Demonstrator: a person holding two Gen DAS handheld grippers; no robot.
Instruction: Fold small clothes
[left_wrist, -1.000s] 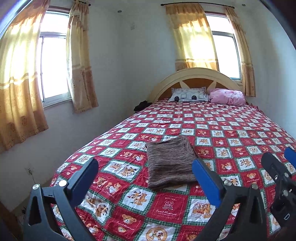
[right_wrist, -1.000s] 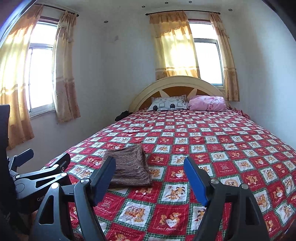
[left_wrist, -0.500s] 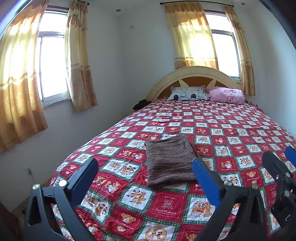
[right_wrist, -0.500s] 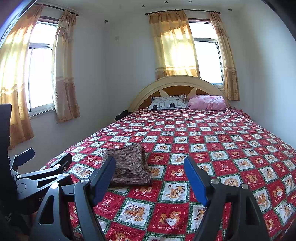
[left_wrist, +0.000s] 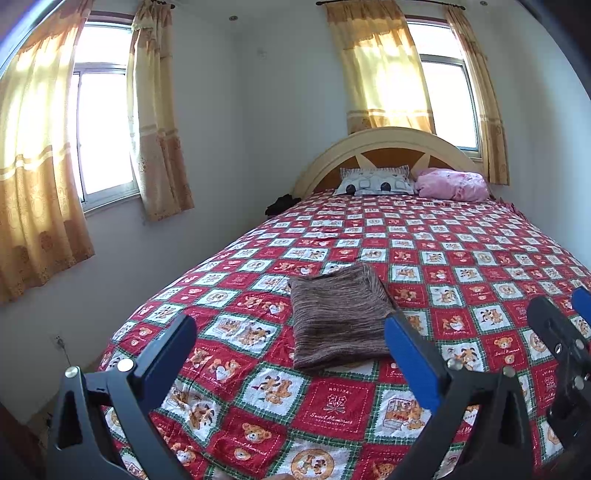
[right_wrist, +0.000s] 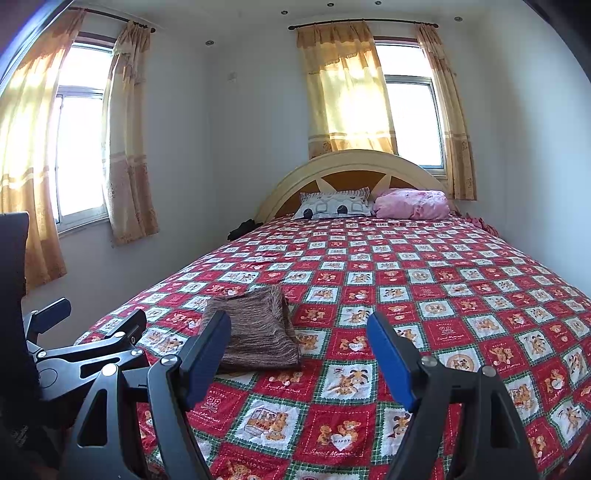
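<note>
A folded brown striped knit garment lies flat on the red patterned bedspread, near the foot of the bed. It also shows in the right wrist view. My left gripper is open and empty, held back from the bed's near edge, with the garment beyond its fingers. My right gripper is open and empty, to the right of the garment and clear of it. The right gripper also shows at the right edge of the left wrist view, and the left gripper at the left of the right wrist view.
A patterned pillow and a pink bundle lie by the curved headboard. A dark item sits beside the bed at the wall. Curtained windows stand to the left and behind the bed.
Both grippers have drifted slightly back and up; the garment looks a little lower and farther away. Nothing else moved.
</note>
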